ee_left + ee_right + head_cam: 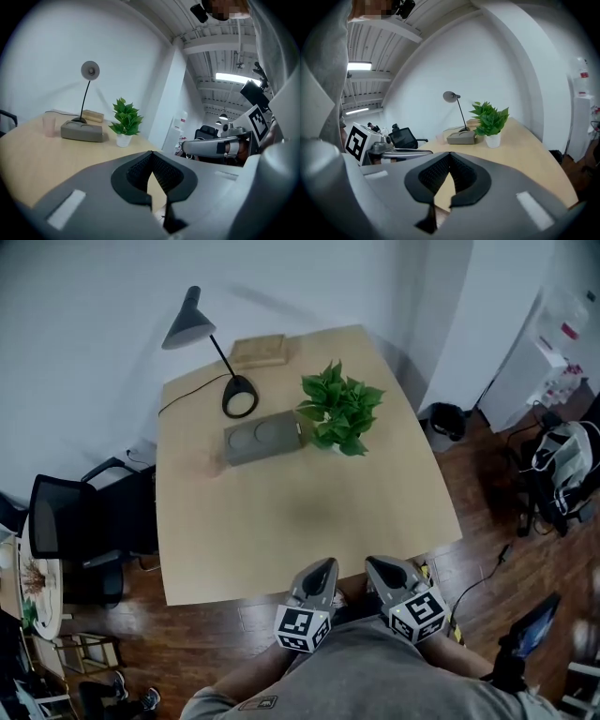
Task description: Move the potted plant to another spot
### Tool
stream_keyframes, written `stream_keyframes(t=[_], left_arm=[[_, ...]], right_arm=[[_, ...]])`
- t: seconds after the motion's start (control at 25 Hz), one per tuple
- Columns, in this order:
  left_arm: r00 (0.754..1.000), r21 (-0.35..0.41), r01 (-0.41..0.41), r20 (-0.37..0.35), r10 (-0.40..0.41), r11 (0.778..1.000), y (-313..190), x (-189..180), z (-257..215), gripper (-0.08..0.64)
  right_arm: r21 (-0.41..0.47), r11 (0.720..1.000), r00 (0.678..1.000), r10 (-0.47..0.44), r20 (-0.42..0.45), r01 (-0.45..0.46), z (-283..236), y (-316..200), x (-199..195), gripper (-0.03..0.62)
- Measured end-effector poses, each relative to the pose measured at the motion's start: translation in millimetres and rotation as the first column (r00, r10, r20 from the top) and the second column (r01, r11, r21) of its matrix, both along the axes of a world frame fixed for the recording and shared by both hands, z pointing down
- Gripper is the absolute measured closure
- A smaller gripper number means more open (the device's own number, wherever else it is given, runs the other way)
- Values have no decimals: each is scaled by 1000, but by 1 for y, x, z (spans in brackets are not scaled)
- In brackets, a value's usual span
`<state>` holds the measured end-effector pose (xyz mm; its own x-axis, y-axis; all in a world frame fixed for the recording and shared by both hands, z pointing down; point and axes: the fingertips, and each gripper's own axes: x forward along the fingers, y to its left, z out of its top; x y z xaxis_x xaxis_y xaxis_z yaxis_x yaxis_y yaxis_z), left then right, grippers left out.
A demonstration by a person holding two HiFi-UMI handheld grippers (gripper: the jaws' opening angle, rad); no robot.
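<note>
Head view: where's the potted plant (pixel 340 409)?
— Far side of the desk (pixel 281 521), leaves rising from a white pot (pixel 123 139), just right of the grey tray (pixel 262 437) with two round hollows.
— And the tongs?
— Left tongs (pixel 326 565) and right tongs (pixel 373 564) sit at the near edge, each pressed together on nothing.

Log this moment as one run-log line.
phase: pre-grasp | potted plant: on table, beside grey tray, untouched | left claw: shut, empty | right claw: shut, empty
</note>
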<state>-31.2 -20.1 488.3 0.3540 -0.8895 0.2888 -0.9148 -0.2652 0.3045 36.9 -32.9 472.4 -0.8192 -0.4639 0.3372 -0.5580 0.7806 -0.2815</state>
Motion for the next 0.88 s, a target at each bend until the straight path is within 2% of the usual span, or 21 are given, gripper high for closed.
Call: stream_keyframes(t=[0.36, 0.72, 0.88], left_arm=[[999, -48, 47, 11, -46, 998, -60, -5, 13, 566], [983, -78, 180, 48, -177, 981, -131, -9, 33, 566], [977, -100, 213, 51, -209, 972, -152, -12, 45, 566]], right_arm=[[4, 1000, 1000, -26, -11, 26, 13, -75, -1, 588], [28, 994, 991, -104, -87, 107, 53, -179, 14, 588], [37, 991, 985, -125, -122, 130, 69, -205, 9, 588]])
